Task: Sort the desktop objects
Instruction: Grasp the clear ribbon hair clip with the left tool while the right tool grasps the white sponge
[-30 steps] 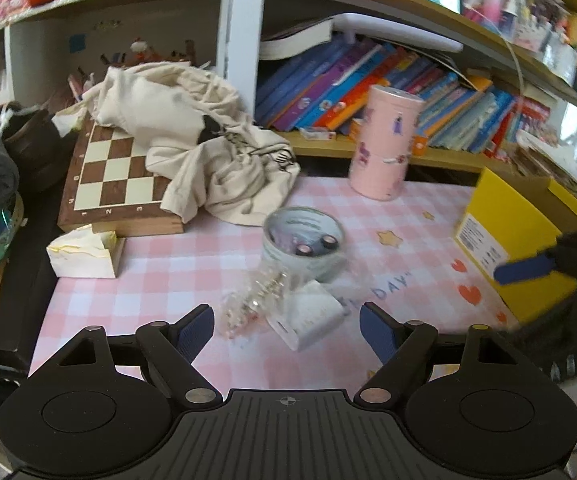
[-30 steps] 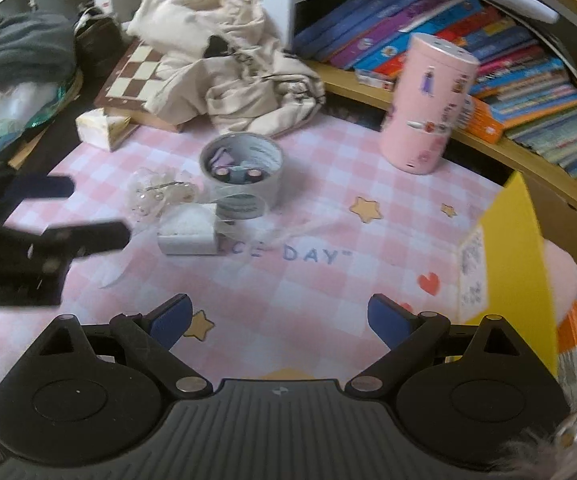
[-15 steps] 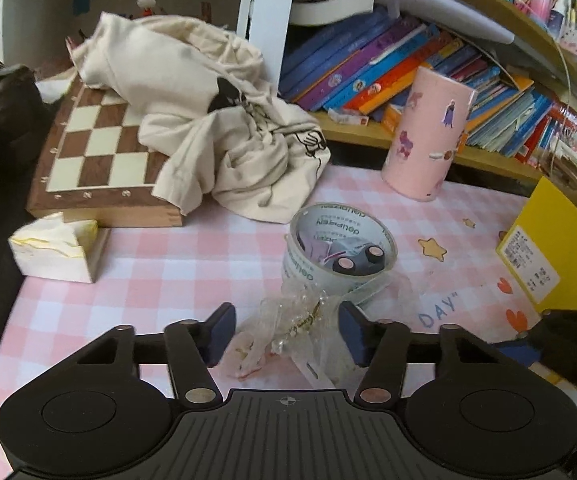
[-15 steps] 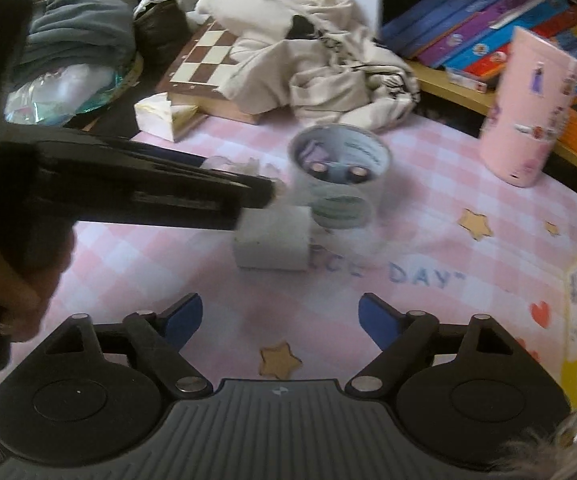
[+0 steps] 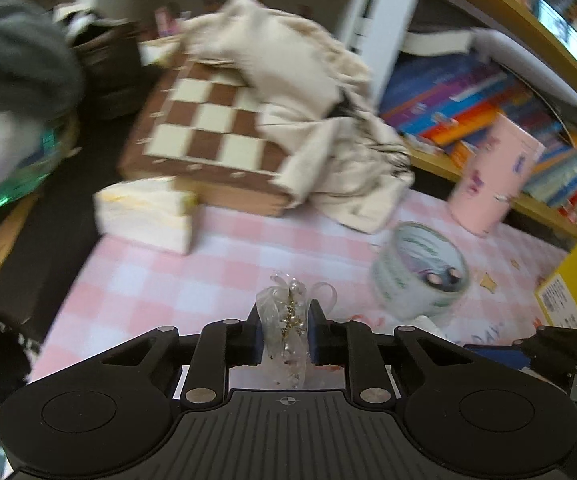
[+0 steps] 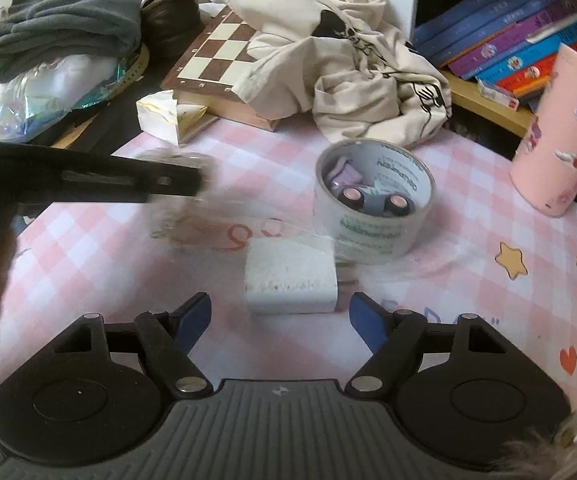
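Observation:
My left gripper (image 5: 285, 334) is shut on a clear plastic pouch of small beads and chain (image 5: 286, 320), lifted above the pink checked mat (image 5: 160, 280). It shows blurred at the left of the right wrist view (image 6: 176, 180). My right gripper (image 6: 280, 316) is open, its fingertips either side of a white charger block (image 6: 290, 280) lying on the mat. A tape roll (image 6: 374, 216) holding batteries stands just beyond the block, and shows in the left view (image 5: 418, 272).
A chessboard (image 6: 224, 56) under a cream cloth bag (image 6: 348, 52) lies at the back. A tissue pack (image 6: 168, 116) sits at the mat's left edge. A pink tube (image 6: 564, 136) stands right, a yellow box (image 5: 576, 292) further right. Bookshelf (image 6: 508, 40) behind.
My left gripper closed on the bead pouch and lifted it off the mat, swinging left. My right gripper moved forward to the white charger block.

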Tool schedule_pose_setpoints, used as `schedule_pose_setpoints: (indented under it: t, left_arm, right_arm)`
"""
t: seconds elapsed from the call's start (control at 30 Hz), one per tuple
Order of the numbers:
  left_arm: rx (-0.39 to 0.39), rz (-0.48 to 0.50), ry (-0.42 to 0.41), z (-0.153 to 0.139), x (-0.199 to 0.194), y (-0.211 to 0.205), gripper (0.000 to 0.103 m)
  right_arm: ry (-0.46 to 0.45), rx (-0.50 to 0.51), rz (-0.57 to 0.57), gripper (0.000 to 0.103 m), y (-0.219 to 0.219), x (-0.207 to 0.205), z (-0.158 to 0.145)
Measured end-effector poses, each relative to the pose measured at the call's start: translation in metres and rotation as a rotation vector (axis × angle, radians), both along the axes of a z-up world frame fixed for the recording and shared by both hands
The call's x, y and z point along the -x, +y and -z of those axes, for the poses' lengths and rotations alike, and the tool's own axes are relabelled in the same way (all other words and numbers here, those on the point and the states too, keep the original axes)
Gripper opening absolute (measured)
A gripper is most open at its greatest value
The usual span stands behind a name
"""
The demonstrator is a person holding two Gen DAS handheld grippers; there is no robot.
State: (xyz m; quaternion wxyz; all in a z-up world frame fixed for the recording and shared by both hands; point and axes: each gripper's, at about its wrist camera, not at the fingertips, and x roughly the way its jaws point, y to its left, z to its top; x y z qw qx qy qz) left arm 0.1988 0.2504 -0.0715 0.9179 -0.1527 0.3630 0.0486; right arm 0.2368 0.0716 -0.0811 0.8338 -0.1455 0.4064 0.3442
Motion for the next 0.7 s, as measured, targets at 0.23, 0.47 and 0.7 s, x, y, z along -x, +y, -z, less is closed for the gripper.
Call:
schedule_pose_setpoints:
  t: [0.23,0.47,0.7]
  left_arm:
    - [0.013,0.006,0.024,0.001,0.014,0.000,0.019]
    - [0.008,-0.064,-0.028,-0.010,0.018,0.006,0.018]
    - [0.043,-0.154,-0.105,-0.026,0.025,0.023,0.018]
  right_arm:
    - [-0.032,0.007,-0.013,0.076,0.013,-0.007,0.002]
    - [-0.077,0.034,-0.055,0.076,0.028,-0.002,0.002]
    - [-0.067,0.050,-0.068,0.078,0.036,-0.003,0.008]
